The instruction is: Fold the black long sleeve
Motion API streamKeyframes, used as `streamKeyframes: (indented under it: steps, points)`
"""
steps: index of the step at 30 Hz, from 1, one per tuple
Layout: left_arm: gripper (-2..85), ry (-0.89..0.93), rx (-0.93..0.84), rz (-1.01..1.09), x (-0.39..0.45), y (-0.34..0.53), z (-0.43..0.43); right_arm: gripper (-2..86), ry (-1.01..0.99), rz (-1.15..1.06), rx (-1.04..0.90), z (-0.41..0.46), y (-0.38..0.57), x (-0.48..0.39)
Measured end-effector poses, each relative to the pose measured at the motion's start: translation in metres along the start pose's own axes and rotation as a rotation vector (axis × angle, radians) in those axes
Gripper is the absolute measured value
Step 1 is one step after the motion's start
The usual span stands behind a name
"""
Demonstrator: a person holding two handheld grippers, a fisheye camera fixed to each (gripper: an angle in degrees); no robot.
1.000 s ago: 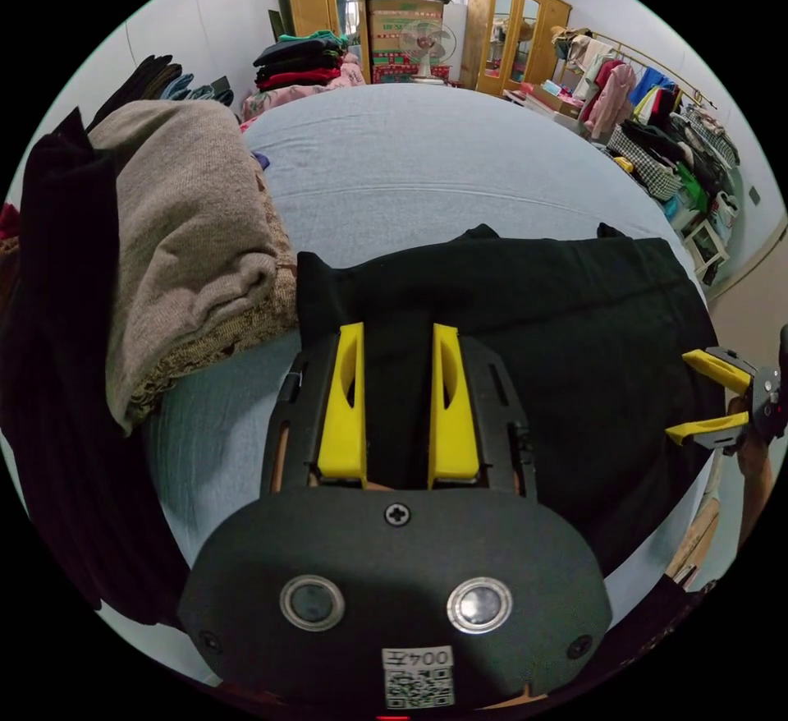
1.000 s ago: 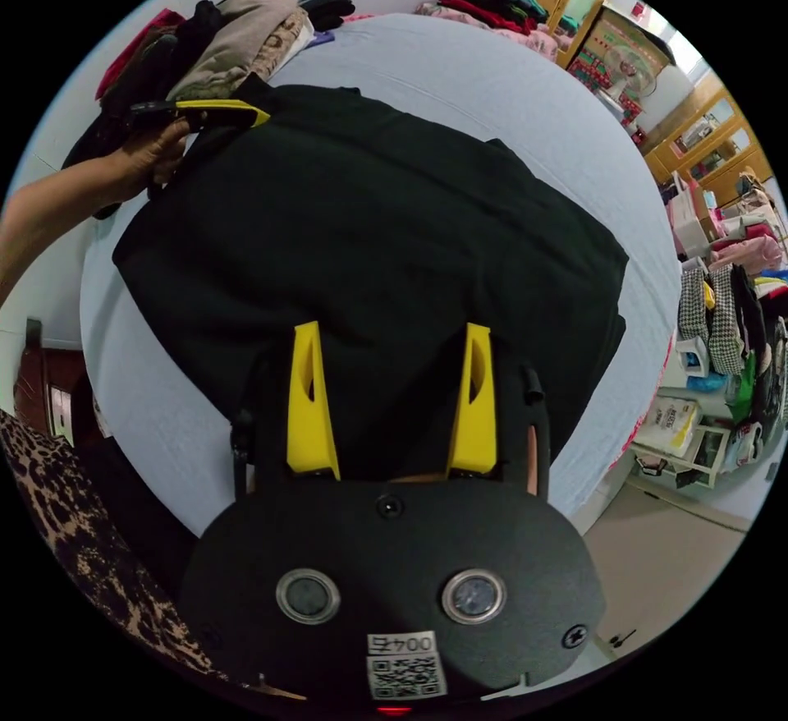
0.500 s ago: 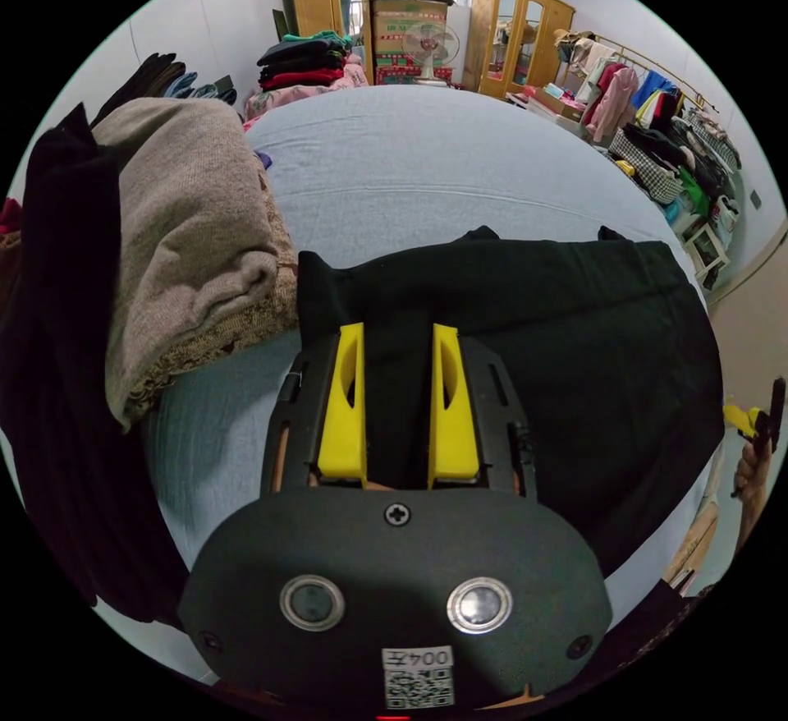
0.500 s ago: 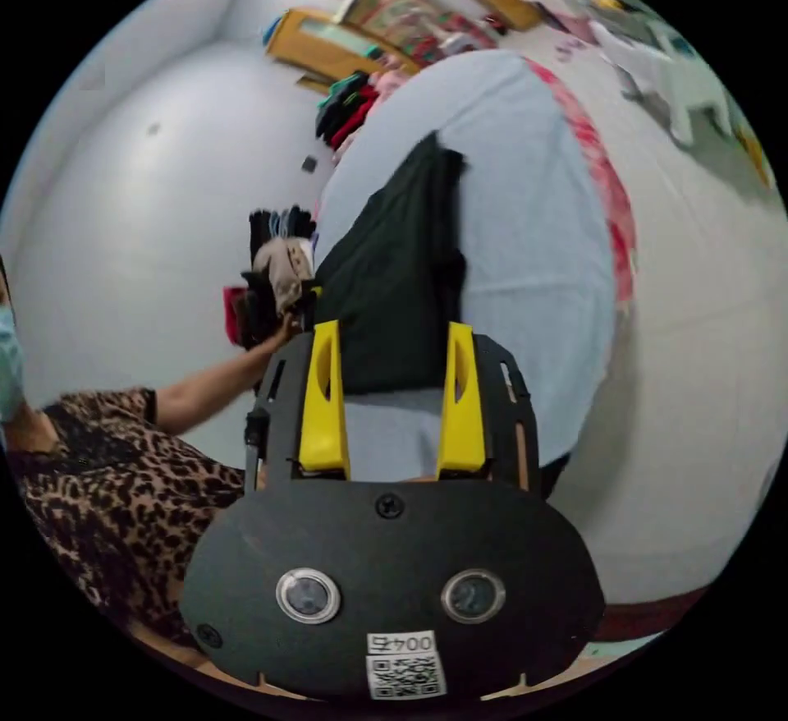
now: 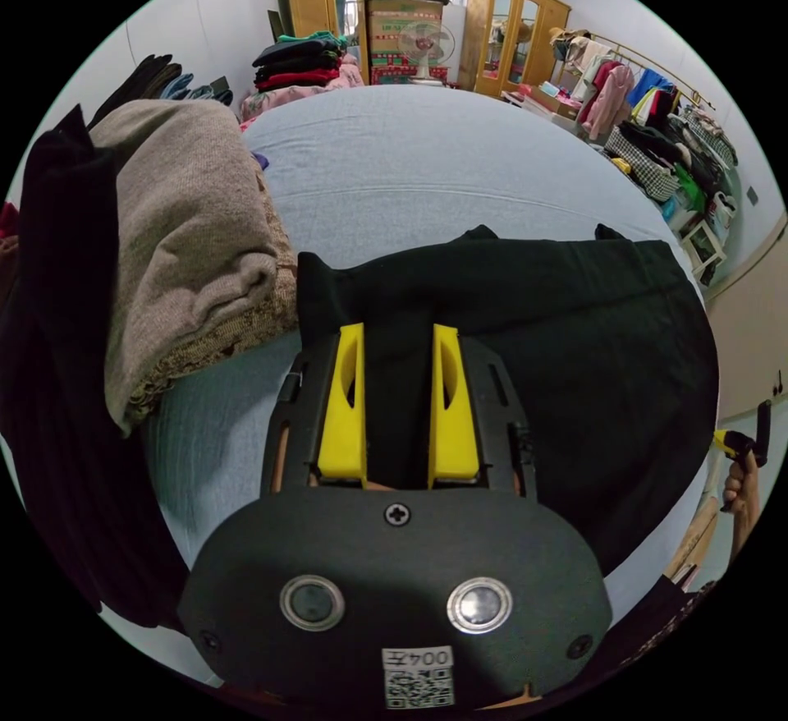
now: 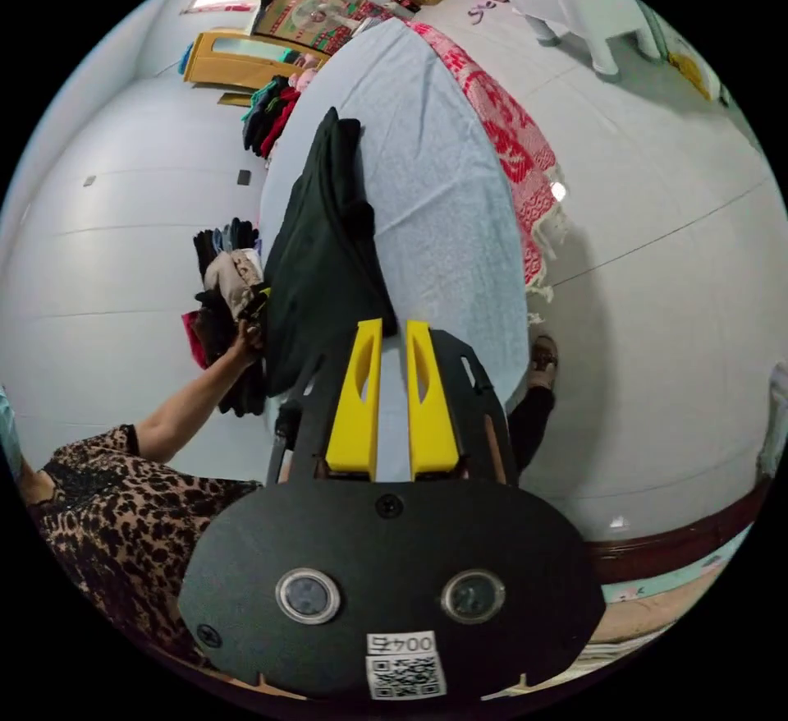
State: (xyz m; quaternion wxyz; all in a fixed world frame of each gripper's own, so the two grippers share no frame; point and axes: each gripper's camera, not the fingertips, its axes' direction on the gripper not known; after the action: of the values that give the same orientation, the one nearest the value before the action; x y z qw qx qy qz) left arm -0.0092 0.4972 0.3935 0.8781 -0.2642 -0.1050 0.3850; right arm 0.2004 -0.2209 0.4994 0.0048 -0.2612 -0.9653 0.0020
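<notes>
The left gripper [image 5: 398, 335], jaws narrowly apart and gripping nothing, sits over the folded black long sleeve [image 5: 574, 360], which lies on the blue-grey bed [image 5: 427, 163] beside a beige sweater pile [image 5: 189, 245] at nine o'clock. The right gripper [image 6: 392, 331], jaws nearly closed and empty, hangs off the bed's edge, the garment at eleven o'clock.

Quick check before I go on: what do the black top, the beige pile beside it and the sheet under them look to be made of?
Black top: a smooth, matte fabric, probably a thin jersey; it lies flat with soft creases and no sheen.
Beige pile: a chunky knit, likely wool or acrylic; the fuzzy ribbed surface and an open, lacy edge show it.
Sheet: pale blue woven cloth, cotton by the look, with a fine grain.
</notes>
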Motion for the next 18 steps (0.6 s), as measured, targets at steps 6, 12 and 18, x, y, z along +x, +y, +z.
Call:
streamKeyframes:
  steps: [6, 12, 18]
  points:
    - [12.5, -0.002, -0.007, 0.001, 0.026, 0.008, -0.006, 16.3, 0.282, -0.319, 0.070, -0.016, -0.048, -0.074]
    - [14.0, 0.052, 0.003, 0.033, 0.064, 0.013, -0.033, 19.0, 0.039, -0.286, 0.022, 0.000, -0.160, -0.069]
    - [14.4, 0.228, 0.112, 0.167, 0.146, 0.046, -0.068, 13.3, -0.048, -0.191, -0.097, 0.019, -0.236, -0.052]
